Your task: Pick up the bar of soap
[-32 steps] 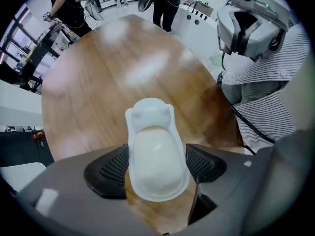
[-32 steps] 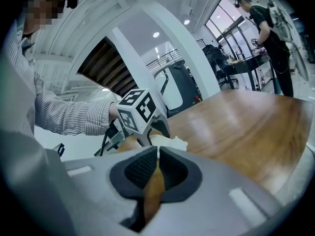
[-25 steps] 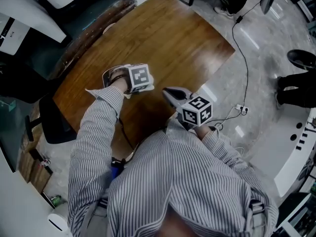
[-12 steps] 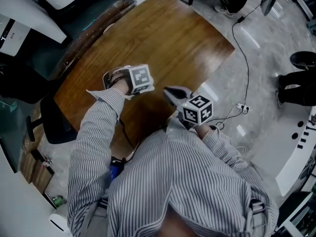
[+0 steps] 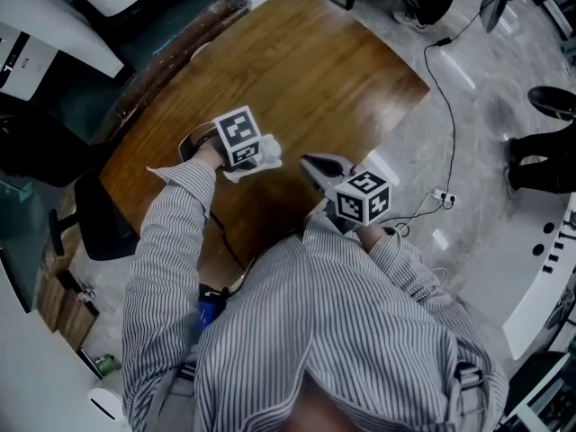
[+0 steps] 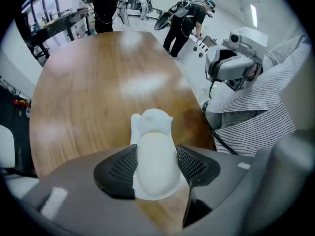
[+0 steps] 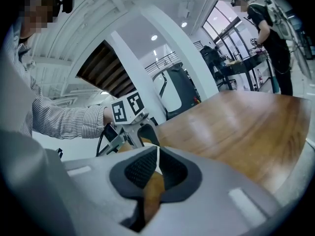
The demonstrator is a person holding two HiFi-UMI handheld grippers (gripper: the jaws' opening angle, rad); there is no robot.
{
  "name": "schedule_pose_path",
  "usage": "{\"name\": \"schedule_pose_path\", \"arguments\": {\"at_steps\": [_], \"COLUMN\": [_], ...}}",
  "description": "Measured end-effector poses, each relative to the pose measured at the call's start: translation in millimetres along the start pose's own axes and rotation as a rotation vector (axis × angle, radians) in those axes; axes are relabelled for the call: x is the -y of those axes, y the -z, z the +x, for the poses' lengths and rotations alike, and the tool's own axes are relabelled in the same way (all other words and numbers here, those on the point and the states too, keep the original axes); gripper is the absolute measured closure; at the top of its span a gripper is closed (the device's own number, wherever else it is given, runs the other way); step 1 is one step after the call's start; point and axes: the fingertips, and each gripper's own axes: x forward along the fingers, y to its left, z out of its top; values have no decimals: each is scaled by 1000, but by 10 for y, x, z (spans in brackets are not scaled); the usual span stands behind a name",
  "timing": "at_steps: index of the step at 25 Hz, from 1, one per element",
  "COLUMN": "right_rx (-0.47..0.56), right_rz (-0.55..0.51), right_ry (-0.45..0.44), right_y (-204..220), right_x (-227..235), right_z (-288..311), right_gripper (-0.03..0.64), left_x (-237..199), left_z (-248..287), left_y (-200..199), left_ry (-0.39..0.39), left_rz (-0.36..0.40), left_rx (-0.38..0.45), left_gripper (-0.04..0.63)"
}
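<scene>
The white bar of soap (image 6: 155, 156), an oval piece with a small lumpy end, sits between my left gripper's (image 6: 156, 165) two black pads, which touch both its sides. The jaws are closing on it. In the head view the soap (image 5: 262, 157) peeks out white beside the left gripper (image 5: 250, 162), over the near part of the brown wooden table (image 5: 306, 70). My right gripper (image 5: 312, 166) hovers just to the right of it, shut with nothing held; its pads meet at the tips (image 7: 157, 162). It looks toward the left gripper (image 7: 132, 122).
The table's near right edge (image 5: 378, 156) drops to a glossy grey floor with a black cable (image 5: 445, 106) and a plug strip (image 5: 440, 197). A dark chair (image 5: 94, 223) stands at the table's left. People stand beyond the far end (image 6: 184, 18).
The left gripper has tipped and shifted slightly left, its marker cube now turned upward. The white soap now shows beside it. The right gripper has barely moved.
</scene>
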Motion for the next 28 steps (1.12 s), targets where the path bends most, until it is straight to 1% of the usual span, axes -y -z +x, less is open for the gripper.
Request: {"name": "schedule_pose_path", "arguments": {"at_steps": [2, 5, 7, 9, 11, 14, 19, 21, 23, 25, 28], "right_rx": [-1, -3, -4, -2, 2, 6, 6, 6, 8, 19, 70], "right_rz": [1, 1, 4, 1, -14, -41, -58, -73, -93, -109, -118], "right_ry": [-6, -15, -19, -24, -33, -53, -88, -109, -137, -164, -193], "right_y": [-6, -6, 2, -9, -35, -69, -150, -189, -229, -270, -376], "right_x": [-13, -36, -56, -64, -78, -141, -234, -293, -385, -489, -613], "right_z": [12, 37, 53, 68, 91, 150, 269, 325, 384, 438, 481], "right_gripper": [609, 609, 609, 609, 609, 609, 609, 609, 609, 609, 610], "left_x": [26, 49, 50, 44, 35, 19, 51, 72, 117, 197, 342], "left_z": [-20, -67, -133, -234, -375, -616, -871, -961, -1081, -1209, -1386], "left_y": [45, 83, 88, 63, 18, -14, 75, 135, 194, 242, 281], "left_ry": [14, -4, -18, -8, 23, 51, 113, 134, 142, 142, 125], "left_rz": [-19, -3, -11, -59, -133, -241, -421, -480, -518, -539, -561], "left_rx": [26, 62, 121, 217, 350, 590, 965, 1117, 1277, 1430, 1612], "left_gripper": [333, 334, 334, 334, 334, 334, 334, 334, 334, 334, 334]}}
